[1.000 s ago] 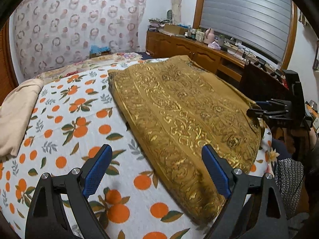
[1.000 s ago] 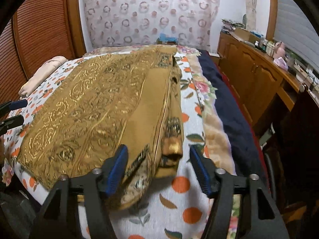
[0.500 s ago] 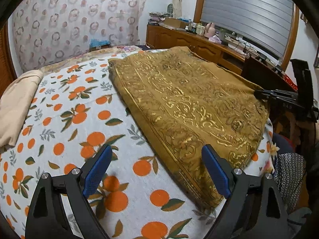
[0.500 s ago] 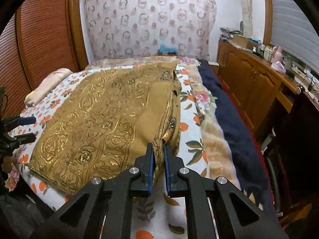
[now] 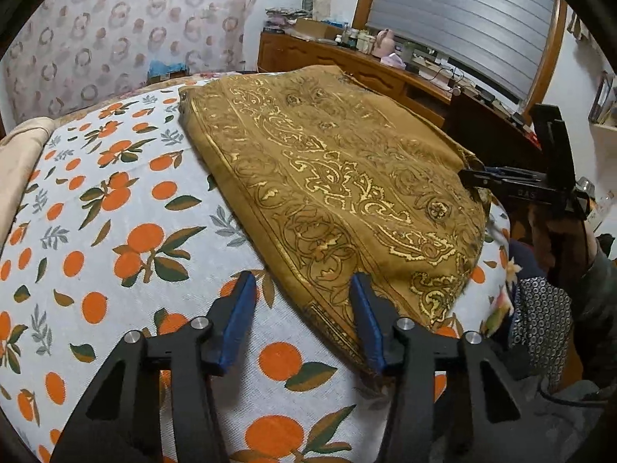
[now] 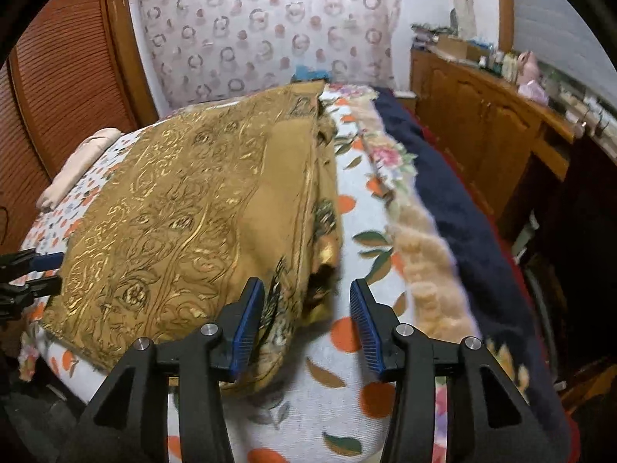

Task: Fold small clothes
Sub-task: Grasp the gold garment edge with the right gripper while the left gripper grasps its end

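A mustard-brown cloth with gold scroll pattern (image 5: pixel 339 177) lies folded flat on the bed, also in the right wrist view (image 6: pixel 185 212). My left gripper (image 5: pixel 304 308) is open, its jaws astride the cloth's near left corner edge. My right gripper (image 6: pixel 306 314) is open and empty, just in front of the cloth's near right corner, where layered folds (image 6: pixel 324 231) show. The right gripper also shows in the left wrist view (image 5: pixel 497 177) at the cloth's far right corner. The left gripper shows in the right wrist view (image 6: pixel 34 270) at the left.
The bed has an orange-fruit print sheet (image 5: pixel 115 212). A beige pillow (image 5: pixel 19 158) lies at its left side. A navy blanket (image 6: pixel 443 193) with fluffy trim runs along the bed's right side. A wooden dresser (image 6: pixel 482 115) stands to the right, a wooden louvred door (image 6: pixel 58 77) to the left.
My right gripper was shut on the cloth's corner half a second ago and has opened, letting it go. My left gripper has narrowed and moved in over the cloth's near edge.
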### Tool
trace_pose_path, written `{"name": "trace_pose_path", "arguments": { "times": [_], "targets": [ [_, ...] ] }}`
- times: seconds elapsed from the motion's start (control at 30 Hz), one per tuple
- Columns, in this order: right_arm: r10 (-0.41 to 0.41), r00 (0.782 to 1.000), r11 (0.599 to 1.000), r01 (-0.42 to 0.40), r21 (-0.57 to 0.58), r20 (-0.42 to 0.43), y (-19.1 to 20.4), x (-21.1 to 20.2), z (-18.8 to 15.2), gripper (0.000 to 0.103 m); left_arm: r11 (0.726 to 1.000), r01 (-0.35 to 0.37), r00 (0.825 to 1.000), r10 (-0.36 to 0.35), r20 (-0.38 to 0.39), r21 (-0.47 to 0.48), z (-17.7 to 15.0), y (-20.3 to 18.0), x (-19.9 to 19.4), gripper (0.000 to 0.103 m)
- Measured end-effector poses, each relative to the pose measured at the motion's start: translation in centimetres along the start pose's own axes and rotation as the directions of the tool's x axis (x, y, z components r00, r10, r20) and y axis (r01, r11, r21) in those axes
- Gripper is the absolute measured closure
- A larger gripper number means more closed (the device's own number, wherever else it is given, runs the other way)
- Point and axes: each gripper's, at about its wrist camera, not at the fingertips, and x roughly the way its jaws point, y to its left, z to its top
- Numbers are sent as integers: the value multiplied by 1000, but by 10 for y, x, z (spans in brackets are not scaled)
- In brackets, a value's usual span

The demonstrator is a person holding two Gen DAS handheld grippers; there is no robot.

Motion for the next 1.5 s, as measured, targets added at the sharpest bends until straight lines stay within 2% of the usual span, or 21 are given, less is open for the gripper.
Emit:
{"name": "trace_pose_path", "arguments": {
  "times": [0.13, 0.2, 0.23, 0.27, 0.37, 0.4, 0.53, 0.7, 0.83, 0.93, 1.17, 1.37, 1.5],
  "targets": [
    [6, 1000, 1000, -6, -7, -6, 2, 0, 0, 54, 1000, 6, 1000, -6, -2, 6, -1, -1, 0, 56],
    [10, 1000, 1000, -10, -13, -9, 4, 0, -1, 57, 999, 35, 999, -35, -7, 11, -2, -2, -1, 72],
    [9, 1000, 1000, -9, -26, -12, 7, 0, -2, 67, 998, 70, 997, -70, -12, 7, -3, -2, 0, 74],
    [15, 1000, 999, -16, -47, -17, 11, 0, -3, 84, 997, 82, 997, -82, -10, 8, -3, -2, 0, 75],
    [7, 1000, 993, -9, -115, -15, 23, -3, -7, 95, 996, 87, 996, -87, -12, 12, -2, 0, 0, 97],
    [8, 1000, 993, -8, -121, -7, 24, -5, -7, 96, 996, 93, 996, -93, 0, 12, 0, 0, -3, 99],
    [66, 997, 995, -62, -84, 49, 13, -19, 1, 98, 993, 119, 990, -121, 78, 19, 13, -2, -22, 100],
    [138, 975, 989, -128, -72, 172, 3, -47, 36, 98, 992, 123, 976, -122, 180, 4, 51, 3, -42, 100],
    [170, 959, 984, -156, -81, 225, 0, -50, 71, 98, 994, 105, 970, -102, 219, -2, 88, 16, -39, 100],
    [170, 955, 983, -146, -114, 244, 4, -41, 97, 99, 996, 86, 970, -78, 229, -23, 110, 31, -30, 100],
    [162, 964, 981, -133, -144, 212, 10, 8, 140, 99, 997, 39, 977, -24, 213, -67, 148, 61, 0, 100],
    [130, 985, 981, -111, -161, 115, 16, 60, 177, 98, 996, 0, 986, 14, 164, -87, 169, 82, 33, 100],
    [120, 991, 984, -111, -141, 56, 15, 82, 198, 98, 994, -16, 991, 30, 128, -112, 175, 97, 51, 100]
  ]
}}
